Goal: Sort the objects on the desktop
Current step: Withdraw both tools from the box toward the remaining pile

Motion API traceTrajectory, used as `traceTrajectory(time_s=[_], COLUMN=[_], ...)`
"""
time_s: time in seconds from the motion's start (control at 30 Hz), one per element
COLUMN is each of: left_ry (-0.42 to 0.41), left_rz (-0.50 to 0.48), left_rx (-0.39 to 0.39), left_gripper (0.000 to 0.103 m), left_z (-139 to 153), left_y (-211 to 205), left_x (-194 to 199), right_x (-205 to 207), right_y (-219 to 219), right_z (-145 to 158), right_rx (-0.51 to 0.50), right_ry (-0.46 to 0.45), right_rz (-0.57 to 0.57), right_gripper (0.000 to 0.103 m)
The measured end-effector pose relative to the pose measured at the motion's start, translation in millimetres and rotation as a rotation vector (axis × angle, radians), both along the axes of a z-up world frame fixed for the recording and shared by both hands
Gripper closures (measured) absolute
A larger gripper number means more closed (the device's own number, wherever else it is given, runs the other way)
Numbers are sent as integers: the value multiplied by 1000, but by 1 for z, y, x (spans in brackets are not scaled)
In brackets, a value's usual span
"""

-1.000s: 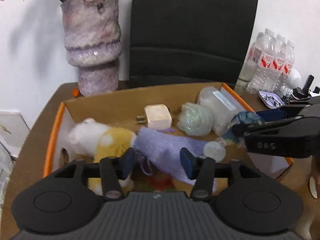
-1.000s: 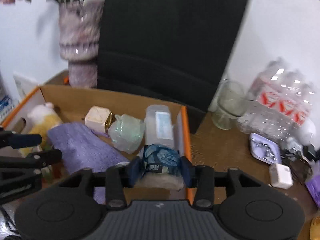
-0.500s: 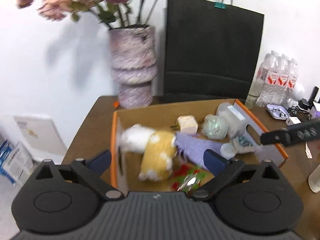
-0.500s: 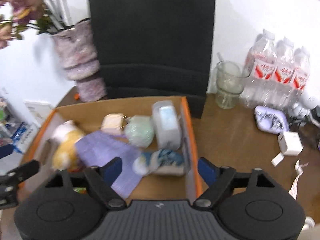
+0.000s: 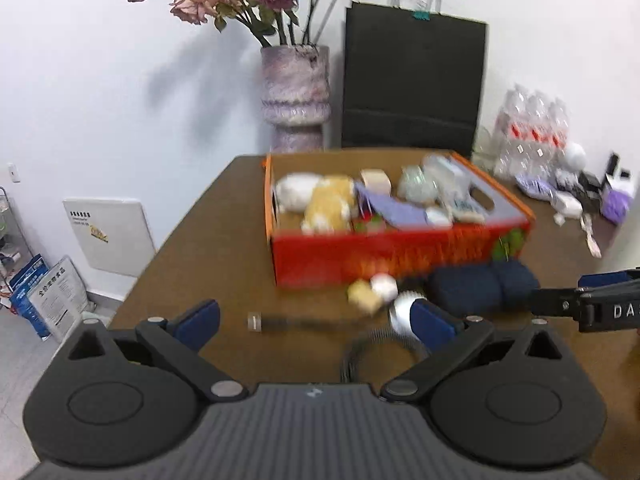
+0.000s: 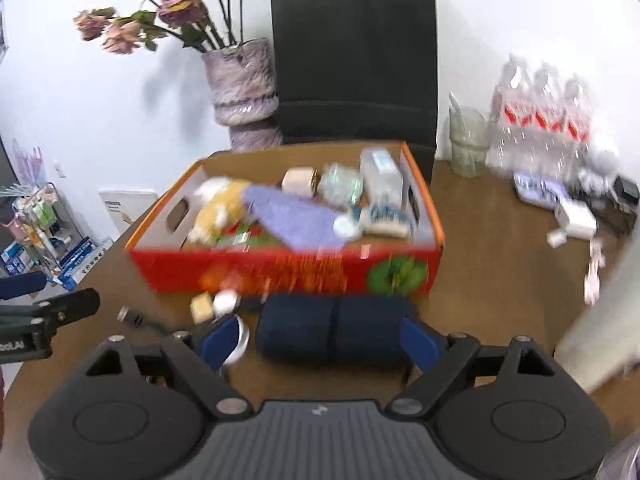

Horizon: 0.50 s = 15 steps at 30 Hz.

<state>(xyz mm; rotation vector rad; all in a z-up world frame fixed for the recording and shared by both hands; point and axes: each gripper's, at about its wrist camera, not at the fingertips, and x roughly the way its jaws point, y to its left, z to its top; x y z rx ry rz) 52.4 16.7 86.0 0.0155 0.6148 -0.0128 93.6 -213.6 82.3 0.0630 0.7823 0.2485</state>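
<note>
The left gripper [image 5: 314, 320] stood spread wide and empty above the brown table [image 5: 208, 240]. The right gripper [image 6: 320, 338] had its jaws opening, nothing pinched, with a dark blue rolled cloth [image 6: 334, 330] lying on the table just beyond the fingertips. Near the roll lay a black cable [image 5: 296, 323] and 2 small pale objects [image 5: 372, 292], too blurred to name. Behind them sat the red cardboard box [image 6: 288, 270], holding a yellow-and-white plush toy [image 6: 220, 208], a purple cloth [image 6: 292, 216] and a white charger [image 6: 298, 180].
</note>
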Motion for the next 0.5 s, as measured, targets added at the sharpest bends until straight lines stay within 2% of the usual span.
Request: traceTrajectory(time_s=[0.17,0.27,0.4,0.5], left_ry=[-27,-14,20,48], left_rz=[32,15,19,27], left_rx=[-7,-28,-60,-74], left_gripper=[0,0,0,0], left_z=[-30,-43,-57,-66], left_y=[-11,-19,-20,-22], left_x=[-57,-88,-120,-137], right_x=[-56,-90,-129,-149], right_y=[-10,-13,-26,-24], right_z=[-35,-50,-60,-66], right_rx=[30,2,56,48], right_ry=[10,-16,-33,-22], right_rz=[-40,-61,-83,-70], right_gripper=[16,16,16,16])
